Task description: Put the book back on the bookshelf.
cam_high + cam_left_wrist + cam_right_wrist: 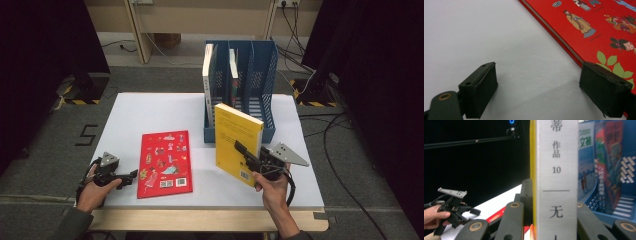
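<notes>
Right gripper (248, 156) clamps yellow book (237, 140) – spine lettering in its view, left gripper (539, 92) agape beside red book (599, 27)

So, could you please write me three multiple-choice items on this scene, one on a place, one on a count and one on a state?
1. Where does the red book lie?
A. flat on the table
B. in the blue file rack
C. on the floor

2. How many books stand in the rack?
A. none
B. two
C. five

3. What is the right hand-held gripper doing?
A. hanging open
B. gripping the yellow book
C. gripping the red book

Answers:
1 A, it lies cover up beside the open left hand-held gripper.
2 B, two spines show in the left slots.
3 B, its jaws clamp the raised yellow book.
</notes>
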`<state>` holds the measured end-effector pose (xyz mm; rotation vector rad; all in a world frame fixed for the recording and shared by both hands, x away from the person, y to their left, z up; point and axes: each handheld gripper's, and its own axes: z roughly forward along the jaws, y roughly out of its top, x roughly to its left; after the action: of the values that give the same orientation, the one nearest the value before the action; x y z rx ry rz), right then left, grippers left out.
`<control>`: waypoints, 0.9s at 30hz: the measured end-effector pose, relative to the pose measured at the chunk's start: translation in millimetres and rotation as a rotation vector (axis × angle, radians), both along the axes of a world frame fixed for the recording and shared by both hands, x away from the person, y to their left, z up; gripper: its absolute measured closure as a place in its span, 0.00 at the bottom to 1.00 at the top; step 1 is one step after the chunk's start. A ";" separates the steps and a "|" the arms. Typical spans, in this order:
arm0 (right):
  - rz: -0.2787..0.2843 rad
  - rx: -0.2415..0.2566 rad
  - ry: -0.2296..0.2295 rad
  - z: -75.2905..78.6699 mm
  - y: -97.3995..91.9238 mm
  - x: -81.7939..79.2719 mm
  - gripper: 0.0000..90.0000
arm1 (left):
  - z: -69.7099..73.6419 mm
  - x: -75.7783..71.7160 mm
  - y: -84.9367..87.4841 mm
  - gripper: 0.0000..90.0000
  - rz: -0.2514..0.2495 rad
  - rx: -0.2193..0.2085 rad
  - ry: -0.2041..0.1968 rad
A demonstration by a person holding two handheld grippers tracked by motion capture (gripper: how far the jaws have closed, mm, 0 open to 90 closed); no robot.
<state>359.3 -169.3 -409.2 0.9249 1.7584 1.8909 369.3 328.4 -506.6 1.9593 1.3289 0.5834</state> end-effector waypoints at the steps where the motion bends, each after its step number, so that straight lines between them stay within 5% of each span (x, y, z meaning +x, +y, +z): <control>1: -0.006 0.007 -0.002 1.8 -2.1 -0.2 0.84 | 0.0 0.0 0.0 0.15 0.000 0.000 0.000; 14: -0.079 0.024 -0.069 33.1 -21.7 0.2 0.84 | -0.2 0.1 -0.6 0.15 0.003 -0.003 -0.003; 27: -0.148 0.055 -0.071 51.1 -35.0 22.0 0.84 | -0.3 0.1 -0.5 0.15 0.003 -0.003 -0.002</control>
<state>381.3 -204.3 -358.1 0.9674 1.5603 1.8615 369.4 327.9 -506.8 1.9542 1.3308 0.5847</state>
